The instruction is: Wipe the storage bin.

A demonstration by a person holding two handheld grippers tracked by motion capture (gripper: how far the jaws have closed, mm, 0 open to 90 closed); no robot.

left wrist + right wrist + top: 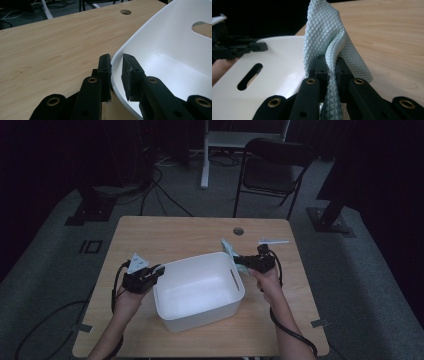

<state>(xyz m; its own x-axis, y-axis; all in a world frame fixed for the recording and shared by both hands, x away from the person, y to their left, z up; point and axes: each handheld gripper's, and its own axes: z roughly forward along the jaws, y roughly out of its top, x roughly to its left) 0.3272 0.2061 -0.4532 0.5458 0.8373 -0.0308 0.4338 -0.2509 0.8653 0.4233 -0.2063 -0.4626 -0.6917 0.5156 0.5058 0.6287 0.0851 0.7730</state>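
Two hand-held grippers work at one white plastic bin (pixel 199 290) on a wooden table (pixel 165 232). The left gripper (pixel 159 270) is clamped on the bin's rim: in the left gripper view its pads (pixel 105 65) straddle the thin white wall (pixel 115 62), one outside and one inside, with the wall pinched between them and bare tabletop (pixel 50 45) lying beyond the outer pad. Past the inner pad the bin's hollow opens out, and a slot handle (pixel 202 28) shows in the far wall. The right gripper (pixel 239 261) sits at the opposite rim, its jaws pressed together on a pale blue-green cloth (pixel 231 249) with a diamond weave. In the right gripper view the cloth (pixel 329 37) is squeezed between the two pads, rising in a folded bunch above them and hanging in a narrower strip below. To one side of this gripper lies the bin's white side with a slot handle (pixel 249 76), and beyond that the left gripper (pixel 239 47) appears dark at the far rim; to the other side lies bare wood (pixel 392 45). In the high view a small white strip (pixel 273 241) lies on the table just beyond the right gripper, and a round hole (pixel 238 231) marks the tabletop farther off.
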